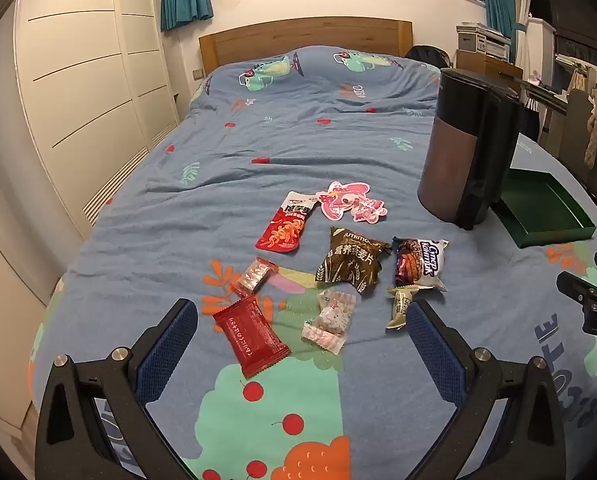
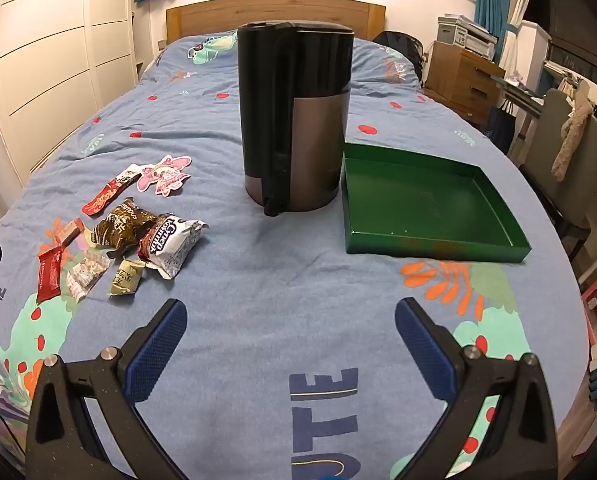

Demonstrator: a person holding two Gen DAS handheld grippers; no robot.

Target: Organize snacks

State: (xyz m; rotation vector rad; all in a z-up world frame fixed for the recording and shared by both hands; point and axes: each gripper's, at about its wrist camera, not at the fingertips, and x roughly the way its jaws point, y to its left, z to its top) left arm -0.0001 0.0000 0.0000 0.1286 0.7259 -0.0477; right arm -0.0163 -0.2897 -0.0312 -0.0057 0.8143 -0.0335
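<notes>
Both grippers wide, nothing between: left gripper above the snacks, right gripper over bare quilt. Small crinkly packets — red, brown, white, pink, clear — scattered flat on the bed's left side. Beyond, upright dark kettle just beside green tray.

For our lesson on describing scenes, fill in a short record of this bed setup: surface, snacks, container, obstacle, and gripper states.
surface: blue patterned bedspread
snacks: eight packets loose in a cluster, including a red packet and a brown oat packet
container: green tray, nothing in it
obstacle: black kettle upright between snacks and tray
left gripper: open, holding nothing
right gripper: open, holding nothing
</notes>
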